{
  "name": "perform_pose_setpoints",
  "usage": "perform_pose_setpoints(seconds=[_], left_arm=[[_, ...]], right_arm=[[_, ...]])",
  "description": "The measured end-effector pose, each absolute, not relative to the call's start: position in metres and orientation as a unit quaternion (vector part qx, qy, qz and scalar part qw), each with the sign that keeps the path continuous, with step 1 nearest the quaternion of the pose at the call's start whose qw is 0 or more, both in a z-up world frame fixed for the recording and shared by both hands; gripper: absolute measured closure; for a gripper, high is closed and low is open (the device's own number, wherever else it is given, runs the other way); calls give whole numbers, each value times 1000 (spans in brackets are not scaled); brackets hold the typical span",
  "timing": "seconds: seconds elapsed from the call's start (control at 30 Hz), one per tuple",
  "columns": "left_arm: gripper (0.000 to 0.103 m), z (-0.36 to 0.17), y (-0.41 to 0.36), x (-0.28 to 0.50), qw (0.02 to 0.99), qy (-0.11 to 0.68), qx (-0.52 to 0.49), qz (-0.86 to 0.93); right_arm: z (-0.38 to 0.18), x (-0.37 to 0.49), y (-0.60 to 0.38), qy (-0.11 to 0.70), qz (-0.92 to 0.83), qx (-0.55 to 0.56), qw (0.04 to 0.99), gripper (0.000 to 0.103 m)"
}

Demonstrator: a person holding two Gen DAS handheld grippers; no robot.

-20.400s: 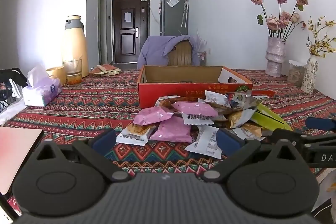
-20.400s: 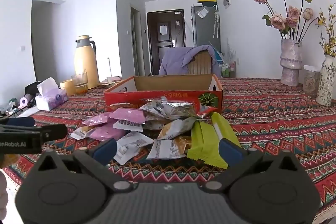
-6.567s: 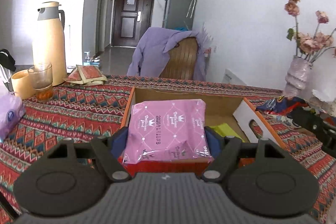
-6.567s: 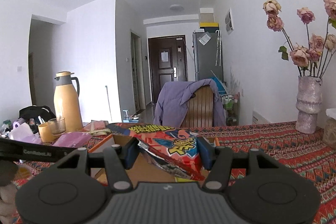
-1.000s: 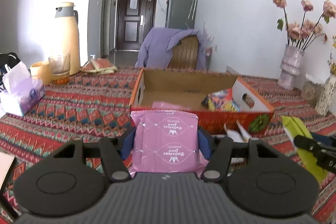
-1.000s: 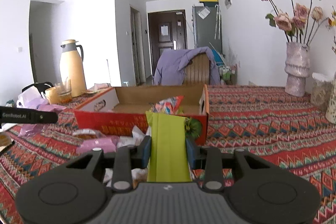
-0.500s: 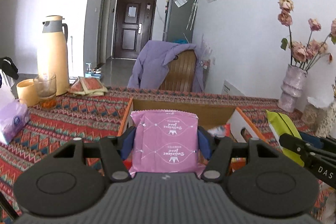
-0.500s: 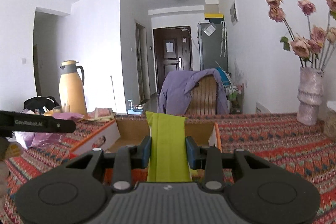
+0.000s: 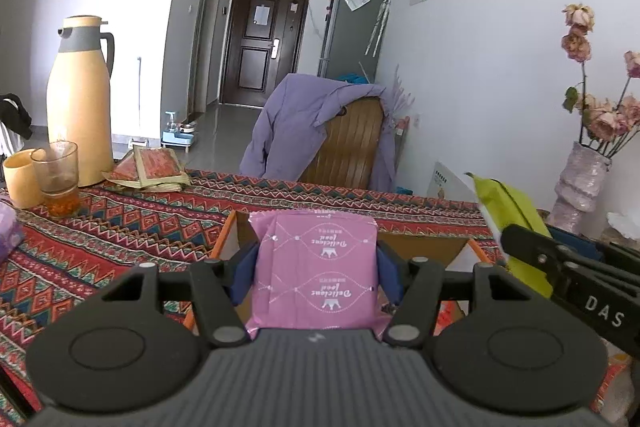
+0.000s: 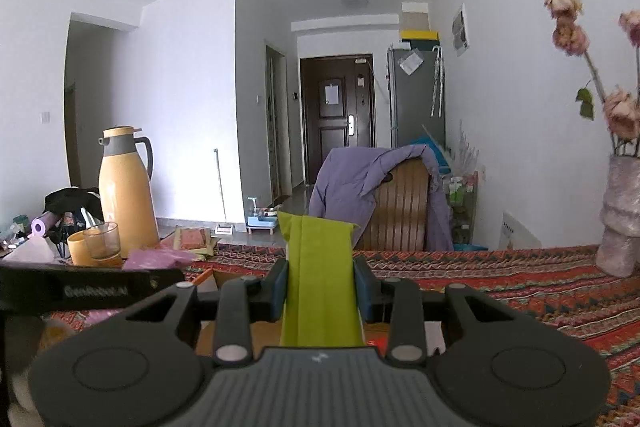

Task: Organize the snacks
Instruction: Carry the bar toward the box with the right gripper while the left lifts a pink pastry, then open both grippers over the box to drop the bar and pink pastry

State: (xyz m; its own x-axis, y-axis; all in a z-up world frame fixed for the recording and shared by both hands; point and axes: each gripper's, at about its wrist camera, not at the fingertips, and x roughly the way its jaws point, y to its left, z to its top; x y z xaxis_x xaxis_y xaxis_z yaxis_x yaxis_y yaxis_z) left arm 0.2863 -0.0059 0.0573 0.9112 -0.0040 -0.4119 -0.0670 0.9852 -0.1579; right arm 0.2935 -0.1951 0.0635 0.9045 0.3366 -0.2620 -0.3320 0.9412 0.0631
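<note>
thermos jug (image 9: 79, 103), glass (image 9: 56, 173), draped chair (image 9: 352, 143), vase (image 9: 582, 191)

Ahead of you, center frame: cardboard box (image 9: 424, 241) open-topped, way in from above clear. Your right gripper (image 9: 532, 247) crowds the box's right edge. Left of frame: thermos (image 9: 80, 103), glass (image 9: 56, 177) and cup (image 9: 18, 177) block that side. Vase (image 10: 620, 219) stands far right. Patterned tablecloth (image 10: 500, 279) between is bare.

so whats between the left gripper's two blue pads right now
A pink snack packet with white crown print, clamped by the left gripper, clear in the left wrist view.
</note>
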Motion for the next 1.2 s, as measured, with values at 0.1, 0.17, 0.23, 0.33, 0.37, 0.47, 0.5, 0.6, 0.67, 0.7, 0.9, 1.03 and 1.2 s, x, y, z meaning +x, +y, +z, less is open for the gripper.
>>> perform_pose_setpoints(seconds=[0.1, 0.17, 0.23, 0.33, 0.37, 0.47, 0.5, 0.6, 0.67, 0.7, 0.9, 1.03, 1.2], left_arm=[[41, 48, -6, 303, 972, 215, -95, 30], [41, 41, -6, 311, 970, 217, -101, 41], [41, 33, -4, 316, 969, 220, -100, 44], [41, 19, 0, 320, 969, 222, -93, 47], [41, 16, 2, 321, 969, 223, -91, 49], [41, 5, 5, 325, 968, 229, -89, 50], [41, 3, 5, 325, 968, 231, -88, 50], [30, 1, 5, 323, 969, 227, -87, 52], [7, 2, 6, 317, 972, 210, -93, 57], [0, 4, 7, 313, 974, 198, -94, 62], [0, 9, 5, 307, 977, 180, -88, 78], [0, 10, 8, 307, 976, 181, -96, 78], [0, 11, 10, 305, 975, 181, -104, 80]], right_arm=[[53, 313, -189, 148, 175, 15, 973, 69], [45, 323, -185, 156, 174, 19, 972, 69], [35, 332, -184, 162, 172, 21, 972, 69], [21, 337, -186, 169, 174, 25, 970, 69], [17, 340, -187, 176, 174, 26, 969, 69], [9, 342, -185, 188, 174, 19, 967, 69], [7, 343, -183, 191, 174, 16, 966, 69], [1, 345, -183, 203, 173, 13, 964, 68], [-1, 344, -185, 205, 167, 15, 964, 64], [-2, 343, -187, 206, 166, 19, 964, 57], [2, 340, -199, 196, 155, 45, 967, 0], [1, 340, -202, 200, 154, 48, 967, 0], [4, 339, -204, 199, 154, 51, 967, 0]])
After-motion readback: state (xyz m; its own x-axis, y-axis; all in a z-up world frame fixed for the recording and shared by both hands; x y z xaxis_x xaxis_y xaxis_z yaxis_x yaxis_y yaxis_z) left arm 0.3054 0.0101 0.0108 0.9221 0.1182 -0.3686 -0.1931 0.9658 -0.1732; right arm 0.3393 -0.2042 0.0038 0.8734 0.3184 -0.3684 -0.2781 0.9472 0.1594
